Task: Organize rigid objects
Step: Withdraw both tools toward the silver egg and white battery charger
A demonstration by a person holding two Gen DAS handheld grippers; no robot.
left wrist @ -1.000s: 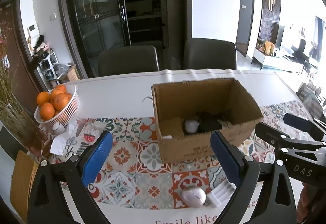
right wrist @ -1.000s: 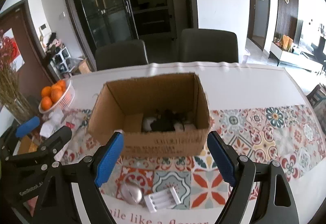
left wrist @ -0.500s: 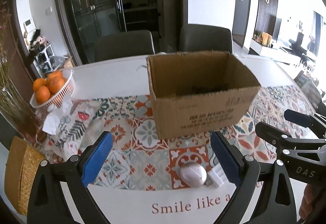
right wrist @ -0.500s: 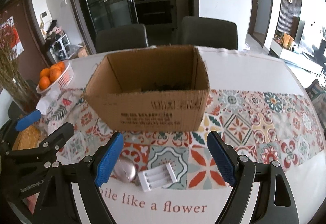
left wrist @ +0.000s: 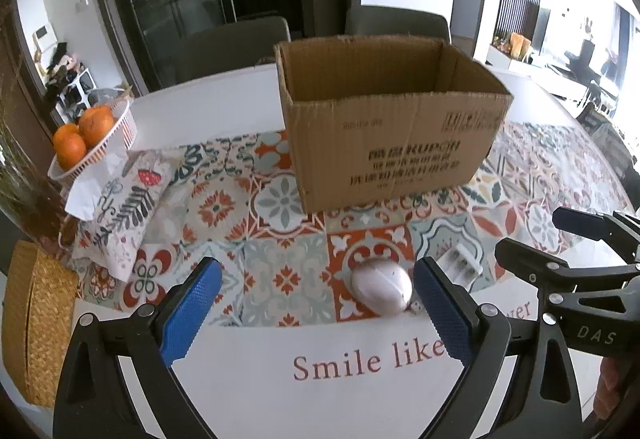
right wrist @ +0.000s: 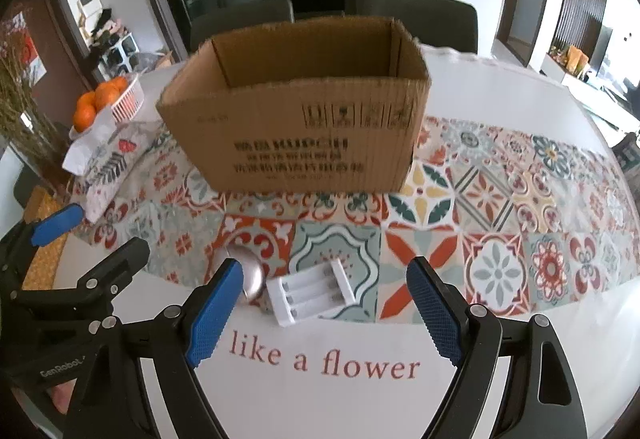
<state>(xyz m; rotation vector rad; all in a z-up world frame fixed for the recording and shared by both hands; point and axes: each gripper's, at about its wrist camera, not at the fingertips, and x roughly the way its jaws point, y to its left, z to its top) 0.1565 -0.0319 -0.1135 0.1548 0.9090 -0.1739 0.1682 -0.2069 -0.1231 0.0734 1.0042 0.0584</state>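
Observation:
An open cardboard box (left wrist: pixel 392 119) (right wrist: pixel 296 119) stands on the patterned table runner; its inside is hidden from this low angle. A pale silvery computer mouse (left wrist: pixel 382 288) (right wrist: pixel 248 271) lies near the table's front edge, and a white battery charger (right wrist: pixel 310 291) (left wrist: pixel 460 263) lies just right of it. My left gripper (left wrist: pixel 316 303) is open and empty, low over the table, with the mouse just inside its right finger. My right gripper (right wrist: pixel 324 303) is open and empty, with the charger between its fingers. Each gripper shows at the edge of the other's view.
A white basket of oranges (left wrist: pixel 94 135) (right wrist: pixel 108 99) stands at the far left beside a patterned tissue pouch (left wrist: pixel 120 199). A woven mat (left wrist: pixel 36 319) lies at the left edge. Two dark chairs (left wrist: pixel 240 47) stand behind the table.
Both grippers have dropped lower and closer to the table's front edge. The box's contents are no longer visible. The mouse and charger now look larger and nearer to the fingers.

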